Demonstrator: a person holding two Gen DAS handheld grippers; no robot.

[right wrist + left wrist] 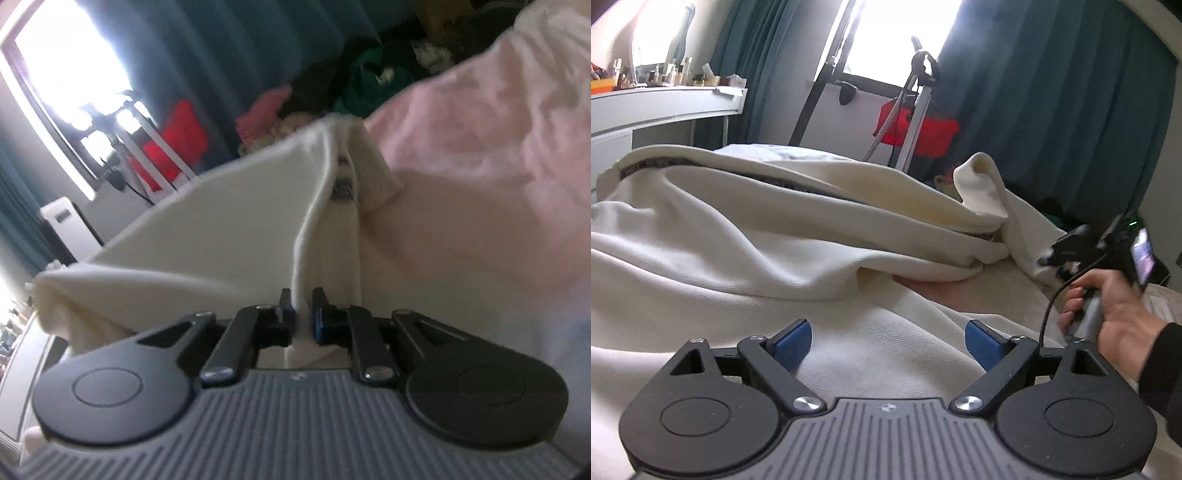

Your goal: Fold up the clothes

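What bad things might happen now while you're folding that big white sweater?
1. The right hand-held gripper pinches only a thin fold of the cream sweater, so the cloth might slip out if pulled.
2. The left hand-held gripper is open and holds nothing, so the sweater could bunch or drag instead of folding flat.
3. The sweater already lies rumpled in deep folds, so creases may get folded in.

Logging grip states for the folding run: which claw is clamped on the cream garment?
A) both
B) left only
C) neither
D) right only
D: the right claw pinches a fold of the cream garment between its pads, while the left claw is spread open above the cloth, holding nothing.
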